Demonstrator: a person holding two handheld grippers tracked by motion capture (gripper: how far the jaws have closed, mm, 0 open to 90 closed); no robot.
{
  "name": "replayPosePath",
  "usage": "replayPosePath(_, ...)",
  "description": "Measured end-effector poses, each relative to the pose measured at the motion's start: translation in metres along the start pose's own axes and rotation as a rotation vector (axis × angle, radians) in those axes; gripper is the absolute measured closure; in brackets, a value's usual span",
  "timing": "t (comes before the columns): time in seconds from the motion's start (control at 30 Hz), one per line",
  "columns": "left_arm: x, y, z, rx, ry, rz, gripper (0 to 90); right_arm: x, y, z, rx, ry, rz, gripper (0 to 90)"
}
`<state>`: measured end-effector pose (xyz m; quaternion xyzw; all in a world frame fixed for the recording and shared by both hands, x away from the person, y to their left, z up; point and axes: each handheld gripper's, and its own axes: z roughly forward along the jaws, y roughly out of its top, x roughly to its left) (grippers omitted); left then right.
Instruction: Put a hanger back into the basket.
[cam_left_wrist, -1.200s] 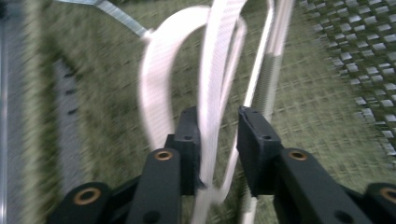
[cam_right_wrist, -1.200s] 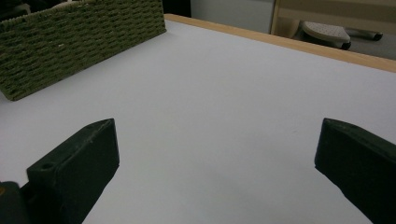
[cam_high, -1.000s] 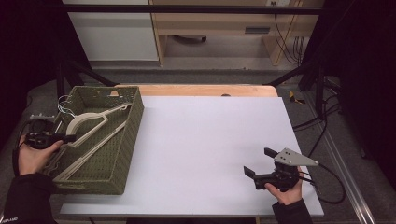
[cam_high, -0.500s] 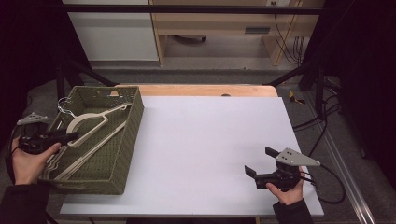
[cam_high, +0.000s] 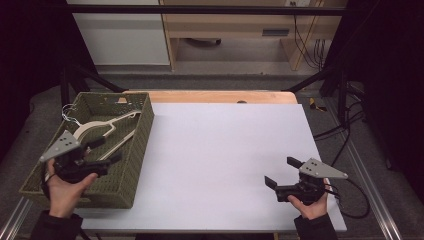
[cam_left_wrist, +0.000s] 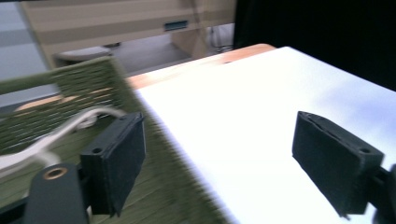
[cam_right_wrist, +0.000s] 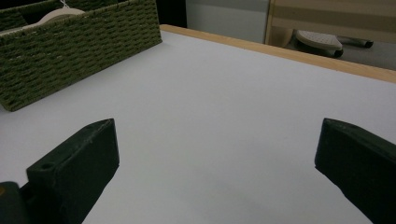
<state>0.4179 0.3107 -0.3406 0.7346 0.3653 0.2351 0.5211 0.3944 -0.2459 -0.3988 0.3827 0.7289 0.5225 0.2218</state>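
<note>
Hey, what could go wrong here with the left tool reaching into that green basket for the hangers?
1. The left tool hovers open over the basket near its right wall; a careless dip might snag the weave.
2. The hangers lie overlapped, with wire hooks at the far corner, so lifting one may drag another.
3. The right tool rests far off, so it cannot steady the basket.

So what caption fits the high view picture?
Left gripper open over the green basket of hangers.

White table (cam_high: 220, 150) carries a green woven basket (cam_high: 132, 165) on its left edge; wooden strip (cam_high: 220, 96) behind.
</note>
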Motion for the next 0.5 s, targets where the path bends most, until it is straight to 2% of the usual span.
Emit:
replayPosePath(0.17,-0.026,-0.008,0.018,-0.003,-0.051,0.009,10.9,-0.001,0.000,-0.002,-0.005,-0.002,-0.004,0.4)
replayPosePath(0.27,-0.035,-0.014,0.026,0.011,-0.071,0.023,10.2,-0.001,0.000,-0.003,-0.007,-0.004,-0.002,0.3)
replayPosePath(0.33,-0.038,-0.019,0.030,0.019,-0.085,0.018,10.1,-0.002,0.000,-0.004,-0.010,-0.006,-0.006,0.3)
replayPosePath(0.43,-0.040,-0.022,0.032,0.026,-0.084,0.030,10.1,-0.003,0.000,-0.006,-0.013,-0.008,-0.004,0.4)
replayPosePath(0.5,-0.039,-0.028,0.033,0.009,-0.091,0.012,10.4,-0.004,0.000,-0.006,-0.015,-0.002,0.000,0.4)
